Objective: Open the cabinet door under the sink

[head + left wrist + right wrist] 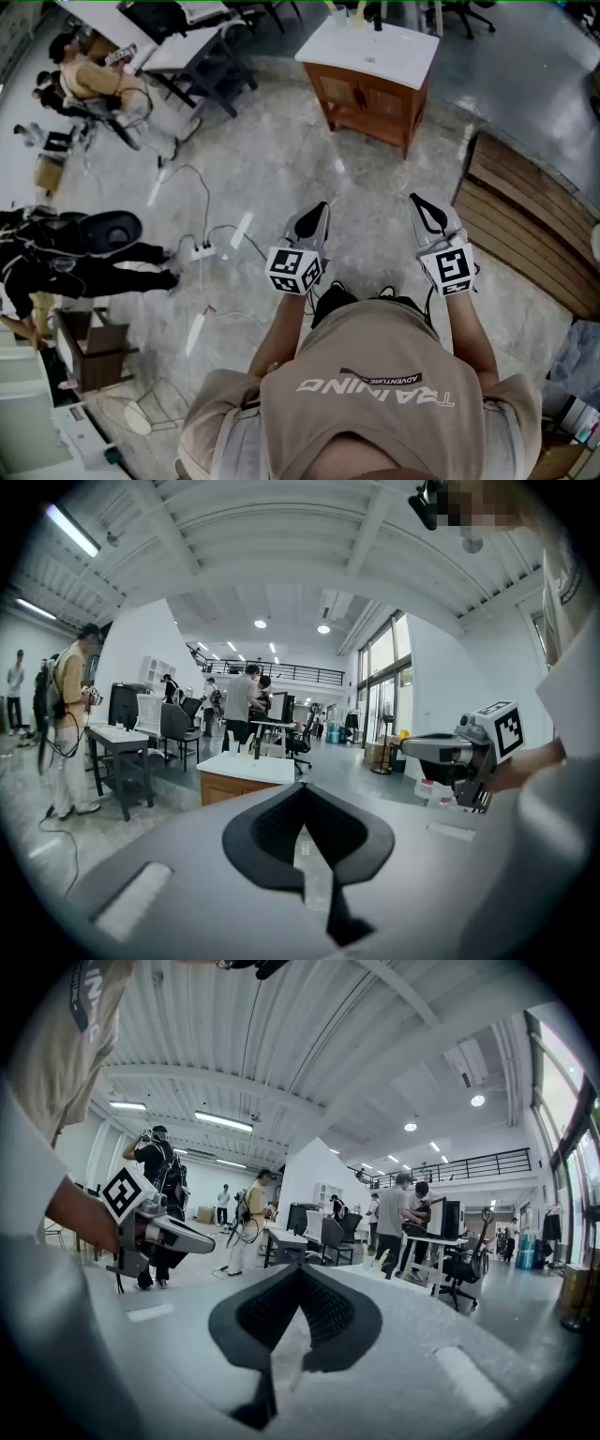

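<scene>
The sink cabinet (370, 80), brown wood with a white top and two closed doors, stands on the floor well ahead of me. It also shows in the left gripper view as the sink cabinet (242, 778), just past the jaw tips. My left gripper (320, 208) and right gripper (418, 201) are held side by side in front of my chest, far short of it. In its own view the left gripper (302, 787) is shut on nothing. The right gripper (298, 1267) also has its jaws together, empty.
A slatted wooden platform (525, 225) lies to the right. A power strip with cables (202, 249) runs over the floor at left. Desks and chairs (187, 47) and seated people (89, 80) fill the far left, with a cardboard box (94, 352) nearer.
</scene>
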A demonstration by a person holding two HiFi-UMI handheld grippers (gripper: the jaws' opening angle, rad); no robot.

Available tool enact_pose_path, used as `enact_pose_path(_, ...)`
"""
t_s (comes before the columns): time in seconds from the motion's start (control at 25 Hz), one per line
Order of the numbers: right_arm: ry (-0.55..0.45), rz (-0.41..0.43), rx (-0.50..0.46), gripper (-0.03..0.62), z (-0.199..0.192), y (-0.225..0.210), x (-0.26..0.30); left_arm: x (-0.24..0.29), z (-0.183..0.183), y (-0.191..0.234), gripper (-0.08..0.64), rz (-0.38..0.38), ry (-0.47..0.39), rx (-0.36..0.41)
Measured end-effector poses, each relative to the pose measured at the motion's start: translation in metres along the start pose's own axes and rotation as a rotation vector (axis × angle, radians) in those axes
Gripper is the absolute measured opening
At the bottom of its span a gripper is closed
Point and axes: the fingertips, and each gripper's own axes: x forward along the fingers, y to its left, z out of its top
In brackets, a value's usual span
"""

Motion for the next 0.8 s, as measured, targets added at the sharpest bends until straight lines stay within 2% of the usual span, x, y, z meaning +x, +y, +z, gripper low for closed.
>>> enact_pose_path(0.24,-0.022,-0.028,0.05,0.002,0.001,-0.019,-0.015,0.015,0.017,-0.016,0.017,-0.024,-0.013,0.016)
enact_pose_path(0.4,0.009,-0.027,0.098,0.002,-0.014,-0.019,-0.012,0.016,0.022,-0.021,0.017,-0.045,-0.008,0.016)
enact_pose_path(0.64,0.072,0.015,0.135,0.002,-0.039,0.005,0.01,0.001,-0.012,0.013,0.017,0.001,0.074,-0.03)
enact_pose_path(0.8,0.098,0.021,0.119,0.002,-0.044,0.007,0.037,0.008,-0.017,0.043,0.017,0.011,0.066,-0.036)
